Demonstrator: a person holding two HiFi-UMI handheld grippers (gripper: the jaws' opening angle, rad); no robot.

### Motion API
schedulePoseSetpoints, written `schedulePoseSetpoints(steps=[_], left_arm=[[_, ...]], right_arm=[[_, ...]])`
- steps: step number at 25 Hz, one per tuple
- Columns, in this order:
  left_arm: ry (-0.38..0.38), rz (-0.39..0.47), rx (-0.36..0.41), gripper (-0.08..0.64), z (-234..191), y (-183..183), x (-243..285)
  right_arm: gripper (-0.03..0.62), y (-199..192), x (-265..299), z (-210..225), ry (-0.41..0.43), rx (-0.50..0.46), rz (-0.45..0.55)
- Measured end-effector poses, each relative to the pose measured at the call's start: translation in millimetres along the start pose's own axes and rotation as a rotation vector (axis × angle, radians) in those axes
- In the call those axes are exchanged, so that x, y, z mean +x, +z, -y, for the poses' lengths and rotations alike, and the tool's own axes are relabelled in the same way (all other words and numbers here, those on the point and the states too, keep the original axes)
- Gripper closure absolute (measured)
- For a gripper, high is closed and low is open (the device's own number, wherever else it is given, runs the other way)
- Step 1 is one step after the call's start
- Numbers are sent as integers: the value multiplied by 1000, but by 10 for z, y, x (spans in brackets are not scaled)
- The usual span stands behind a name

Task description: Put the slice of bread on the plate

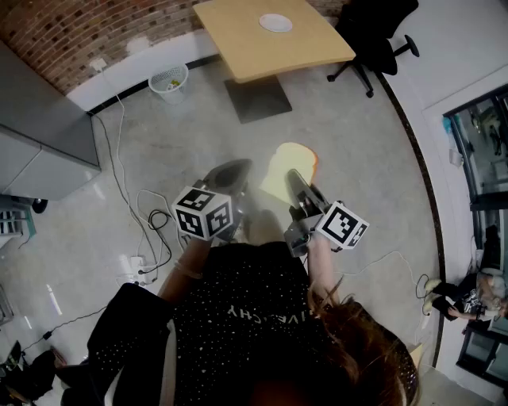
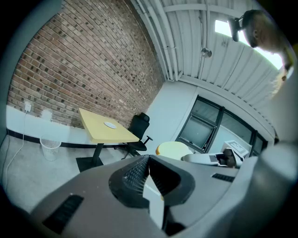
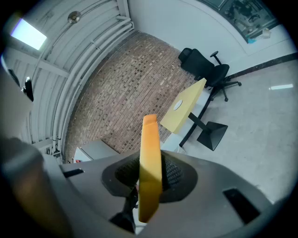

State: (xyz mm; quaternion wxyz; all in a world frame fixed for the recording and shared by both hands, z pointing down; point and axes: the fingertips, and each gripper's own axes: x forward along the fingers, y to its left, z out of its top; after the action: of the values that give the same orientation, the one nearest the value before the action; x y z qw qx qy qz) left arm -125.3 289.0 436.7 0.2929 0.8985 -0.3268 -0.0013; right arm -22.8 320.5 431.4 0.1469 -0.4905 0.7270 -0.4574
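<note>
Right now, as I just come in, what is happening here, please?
A person stands on the floor and holds a claw in each hand. The right claw is shut on a slice of bread, which the right gripper view shows edge-on between the jaws. The left claw looks shut with nothing in it. The white plate lies on the yellow table, some way ahead of the person, so the bread is not yet on the plate.

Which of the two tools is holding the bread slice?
The right tool, its jaws clamped on the bread slice. The left tool has its jaws together with nothing between them.
</note>
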Motion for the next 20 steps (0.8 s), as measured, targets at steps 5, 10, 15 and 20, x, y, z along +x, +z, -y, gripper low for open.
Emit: schedulePoseSetpoints(steps=[5, 10, 15, 20], left_arm=[[-8, -11, 21, 549, -39, 16, -23], [-8, -7, 16, 549, -136, 48, 26], [-8, -3, 15, 549, -179, 119, 239], [32, -21, 20, 549, -332, 210, 547]], right_arm=[[500, 6, 59, 8, -6, 7, 11], [500, 100, 147, -97, 63, 9, 42], [500, 323, 265, -91, 134, 7, 53], [500, 629, 458, 81, 137, 21, 71]])
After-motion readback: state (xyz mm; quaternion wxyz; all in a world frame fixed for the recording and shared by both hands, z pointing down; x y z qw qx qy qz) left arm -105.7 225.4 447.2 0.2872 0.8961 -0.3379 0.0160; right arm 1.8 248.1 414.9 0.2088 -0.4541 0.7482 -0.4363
